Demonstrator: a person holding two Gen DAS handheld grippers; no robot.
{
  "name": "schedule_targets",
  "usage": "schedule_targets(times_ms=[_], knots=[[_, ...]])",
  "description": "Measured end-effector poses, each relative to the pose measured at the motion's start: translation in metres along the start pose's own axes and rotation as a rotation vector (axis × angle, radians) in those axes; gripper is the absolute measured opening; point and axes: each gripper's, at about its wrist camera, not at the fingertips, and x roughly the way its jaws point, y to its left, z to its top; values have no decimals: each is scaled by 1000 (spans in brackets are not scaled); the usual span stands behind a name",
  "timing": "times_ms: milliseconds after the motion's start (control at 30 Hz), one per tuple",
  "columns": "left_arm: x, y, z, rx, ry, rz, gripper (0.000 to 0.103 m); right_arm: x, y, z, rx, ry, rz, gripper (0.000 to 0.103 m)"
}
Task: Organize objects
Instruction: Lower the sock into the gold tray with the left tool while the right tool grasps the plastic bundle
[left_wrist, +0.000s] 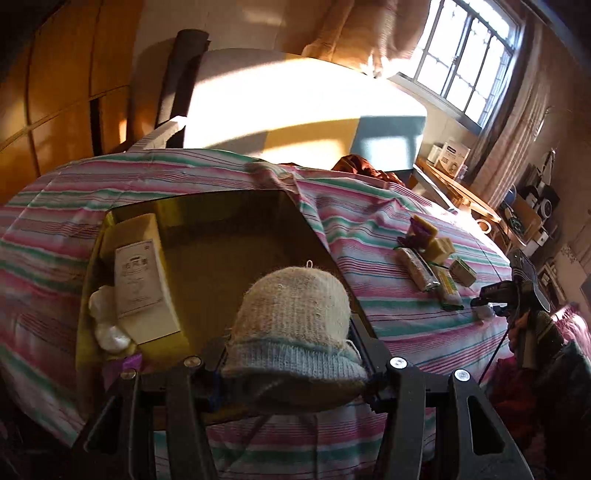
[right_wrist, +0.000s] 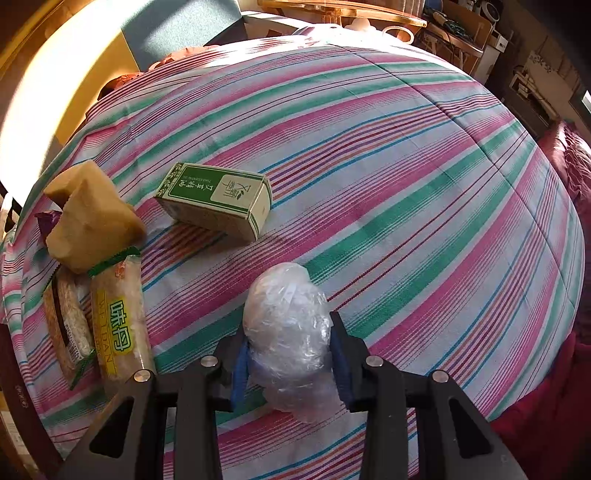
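In the left wrist view my left gripper (left_wrist: 293, 365) is shut on a rolled knitted sock (left_wrist: 295, 306), beige with a pale blue cuff. It hangs over the near edge of an open yellow-brown box (left_wrist: 229, 221). Inside the box lie a white carton (left_wrist: 140, 280) and a white plastic bundle (left_wrist: 107, 325). In the right wrist view my right gripper (right_wrist: 290, 343) is shut on a crumpled clear plastic bag (right_wrist: 288, 325), its blue pads (right_wrist: 239, 369) pressing both sides. On the striped cloth (right_wrist: 406, 184) lie a green box (right_wrist: 218, 203), a yellow sponge chunk (right_wrist: 92, 225) and two snack packets (right_wrist: 122, 325).
A bare mattress (left_wrist: 295, 99) lies beyond the striped cloth, with a wooden wardrobe (left_wrist: 55, 92) at the left and a window (left_wrist: 469, 55) at the right. A cluttered wooden desk (left_wrist: 461, 188) stands at the far right. Red fabric (right_wrist: 554, 406) borders the cloth's right edge.
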Motion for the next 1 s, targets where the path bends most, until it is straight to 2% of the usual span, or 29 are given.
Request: schedule_targets(times_ms=[167,300,467,633,700,800,867,1000], knots=[[-23,68,-14,-142,-21,96,55,1,1,-4,-23,-10,-21,38],[-31,94,-26,-190,-20,117,55,0,1,-8,-47,-20,-37,38],[-19,92,-31,-211,-3,88,55,-1,4,-12,-91,-35,-65,37],[2,82,-27,-181,22,79,56,0,7,-13,-121,-45,-84,36],[16,82,-27,-177,51,97,56,1,11,-7,-126,-47,-88,36],[33,84,-30,-167,97,157,62,0,10,-9,-126,-48,-88,36],[31,85,-32,-173,84,146,63,0,10,-9,-125,-47,-88,36],[22,80,-35,-91,46,230,64,-1,6,-14,-131,-49,-91,36]])
